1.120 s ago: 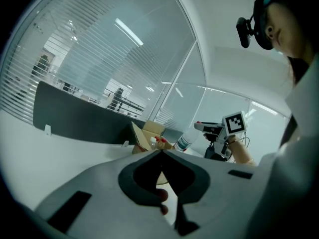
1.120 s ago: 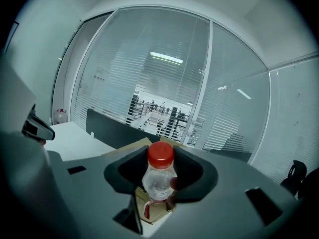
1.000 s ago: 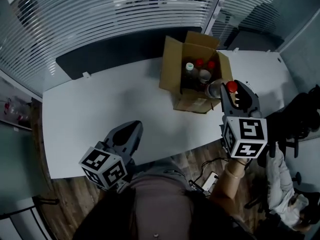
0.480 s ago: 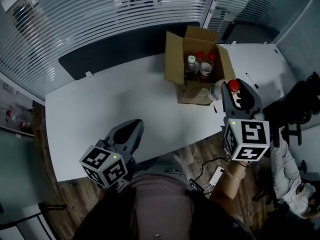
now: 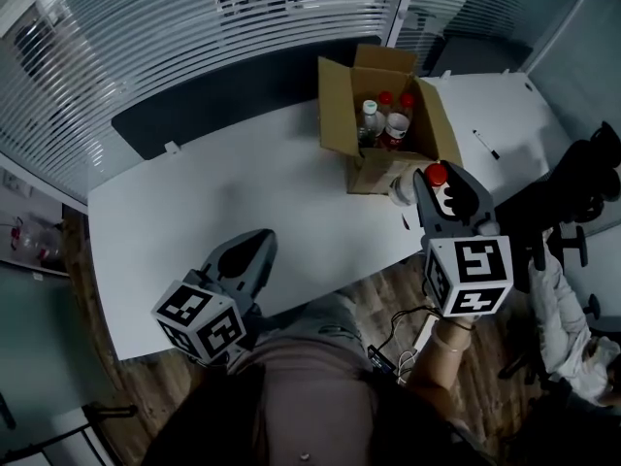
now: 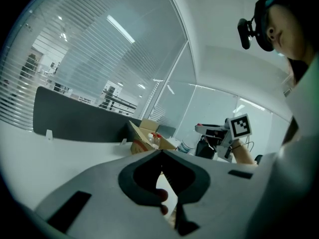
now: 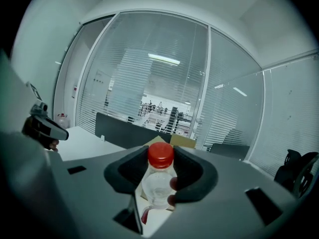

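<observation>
My right gripper (image 5: 439, 184) is shut on a clear plastic bottle (image 5: 406, 190) with a red cap (image 7: 160, 154), held tilted over the white table (image 5: 194, 202) just in front of an open cardboard box (image 5: 335, 105). Inside the box stand several more bottles (image 5: 388, 119), some red-capped. My left gripper (image 5: 252, 246) hovers over the table's near edge with its jaws together and nothing between them. In the left gripper view, the box (image 6: 143, 136) and the right gripper (image 6: 219, 133) show beyond the shut jaws.
A dark divider panel (image 5: 233, 90) runs along the table's far edge, with glass walls and blinds behind it. A pen (image 5: 485, 145) lies on the table's right end. A black office chair (image 5: 582, 192) stands to the right, and cables (image 5: 403, 343) lie on the wood floor.
The right gripper has drawn the bottle back from the box's right side to in front of its near corner. The left gripper has stayed in place, shut.
</observation>
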The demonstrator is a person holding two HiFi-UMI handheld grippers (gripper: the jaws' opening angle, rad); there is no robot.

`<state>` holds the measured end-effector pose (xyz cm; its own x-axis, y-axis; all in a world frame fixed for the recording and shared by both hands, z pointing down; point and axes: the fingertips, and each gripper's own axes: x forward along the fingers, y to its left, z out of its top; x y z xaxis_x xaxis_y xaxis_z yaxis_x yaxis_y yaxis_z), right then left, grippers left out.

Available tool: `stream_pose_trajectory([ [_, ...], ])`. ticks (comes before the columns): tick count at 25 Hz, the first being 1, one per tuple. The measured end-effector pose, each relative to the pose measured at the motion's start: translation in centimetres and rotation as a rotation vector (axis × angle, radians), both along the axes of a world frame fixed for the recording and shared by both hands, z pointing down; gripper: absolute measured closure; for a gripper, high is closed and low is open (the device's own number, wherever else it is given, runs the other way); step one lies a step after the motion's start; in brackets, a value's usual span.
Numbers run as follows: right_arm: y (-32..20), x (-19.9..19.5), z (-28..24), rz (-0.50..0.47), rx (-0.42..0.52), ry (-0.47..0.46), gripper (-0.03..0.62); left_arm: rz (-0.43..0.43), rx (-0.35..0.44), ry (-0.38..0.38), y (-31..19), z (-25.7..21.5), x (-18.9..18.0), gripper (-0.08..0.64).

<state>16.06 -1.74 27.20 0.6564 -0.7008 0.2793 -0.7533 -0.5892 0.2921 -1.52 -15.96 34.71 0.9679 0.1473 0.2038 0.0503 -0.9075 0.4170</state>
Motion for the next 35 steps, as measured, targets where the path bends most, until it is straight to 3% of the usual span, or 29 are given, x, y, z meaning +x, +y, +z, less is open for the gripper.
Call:
stream_pose_trajectory([
  [10, -6.4, -2.1, 1.6, -0.168, -0.018, -0.036, 0.42, -0.121, -0.007, -0.005, -2.8, 0.5, -2.3, 0.551],
  [21, -14.2, -5.5, 4.2, -0.418, -0.044, -0.109, 0.42, -0.329, -0.014, -0.039, -5.7, 0.1, -5.3, 0.551],
  [24, -16.1, -6.7, 5.0, -0.487, -0.042, -0.121, 0.42, -0.381, -0.015, -0.017, -6.1, 0.8, -6.3, 0.551],
  [35, -22.6, -13.3, 8.1, -0.728, -0.088, -0.194, 0.42, -0.622, -0.035, -0.04, -7.9, 1.8, -13.0, 0.551],
])
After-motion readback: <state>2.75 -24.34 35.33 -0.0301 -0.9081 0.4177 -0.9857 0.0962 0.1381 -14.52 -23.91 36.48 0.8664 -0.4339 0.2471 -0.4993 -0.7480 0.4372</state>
